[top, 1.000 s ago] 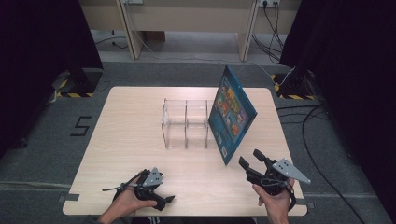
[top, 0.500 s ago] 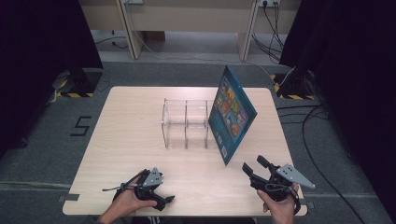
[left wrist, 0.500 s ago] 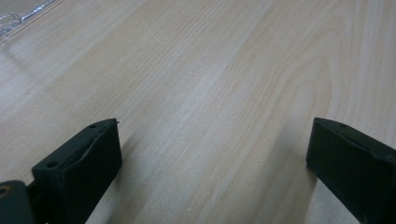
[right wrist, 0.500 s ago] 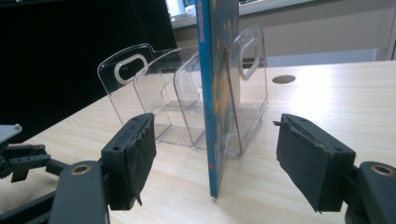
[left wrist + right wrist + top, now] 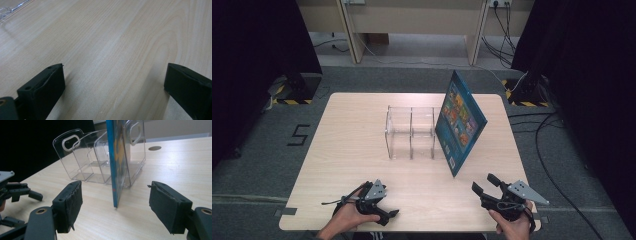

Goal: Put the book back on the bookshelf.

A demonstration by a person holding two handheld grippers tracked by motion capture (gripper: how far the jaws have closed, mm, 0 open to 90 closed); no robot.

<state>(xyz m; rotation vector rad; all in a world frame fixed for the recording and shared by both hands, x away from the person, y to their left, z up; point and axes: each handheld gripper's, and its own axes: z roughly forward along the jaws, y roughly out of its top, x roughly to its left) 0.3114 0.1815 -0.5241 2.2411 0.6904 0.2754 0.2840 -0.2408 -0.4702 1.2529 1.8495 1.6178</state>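
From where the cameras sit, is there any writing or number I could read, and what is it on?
"5": taped in black on the grey floor, left of the table.
The book leaning on the clear plastic rack: colourful cover, any print too small and blurred to read.
Nothing readable on either gripper.

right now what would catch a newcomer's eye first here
The bright blue book stands out most: it stands on edge, tilted against the right end of the clear rack mid-table. Next come the two black grippers at the near edge, the left gripper and right gripper, both open and holding nothing, with the right one aimed at the book's edge.
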